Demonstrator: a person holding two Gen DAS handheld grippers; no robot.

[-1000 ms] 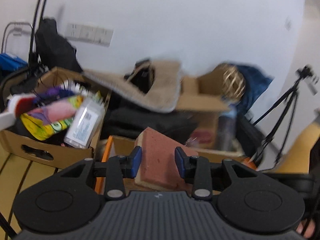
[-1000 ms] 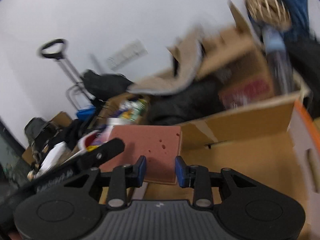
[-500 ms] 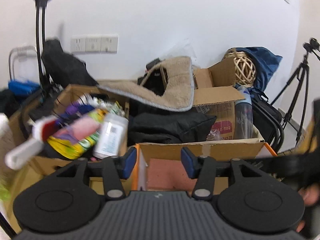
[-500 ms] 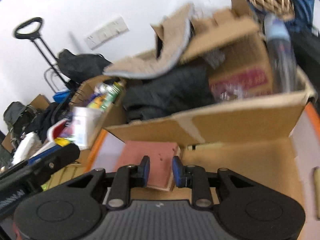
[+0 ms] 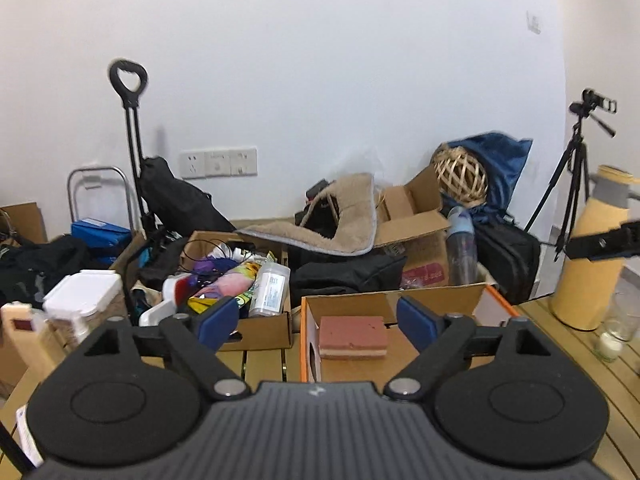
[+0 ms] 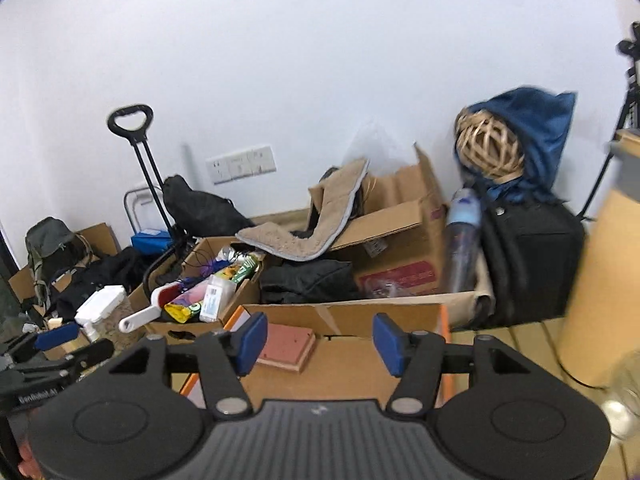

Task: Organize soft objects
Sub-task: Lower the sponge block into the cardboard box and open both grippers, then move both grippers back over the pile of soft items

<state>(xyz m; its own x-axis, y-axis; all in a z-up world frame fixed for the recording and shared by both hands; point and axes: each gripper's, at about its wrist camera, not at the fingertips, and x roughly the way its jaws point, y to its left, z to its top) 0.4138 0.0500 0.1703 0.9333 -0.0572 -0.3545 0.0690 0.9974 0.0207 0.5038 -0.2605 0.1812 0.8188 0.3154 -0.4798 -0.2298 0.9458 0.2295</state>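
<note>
left gripper (image 5: 314, 320) jaws spread wide, nothing between the blue pads, they have just been opening. right gripper (image 6: 316, 338) jaws also apart and empty, just been opening too. neither touches anything.

pink sponge block (image 5: 353, 337) lies flat on the floor of the orange-edged cardboard box (image 5: 436, 302), toward its left side near the wall with the hand hole. pink top layer, pale tan layer under it. in the right wrist view the same sponge (image 6: 285, 346) sits at the box's back left, just past the right gripper's left pad, clear of it. box stands on a wooden slat table (image 5: 624, 376).

left of the box, a smaller open carton (image 5: 260, 330) stuffed with colourful packets, a clear plastic container and cables. behind it a beige fleece mat (image 5: 340, 232) draped over dark bags and another carton. woven rattan ball (image 5: 460, 180) on top at back right against a blue cloth bag (image 5: 504, 164). clear water bottle (image 5: 460, 248) upright beside the carton. black trolley handle (image 5: 128, 80) at left by the white wall, tripod (image 5: 576, 184) far right, tan flask (image 5: 592, 260) on the table at right. left gripper's pads also show at the left edge of the right wrist view, blurry.
</note>
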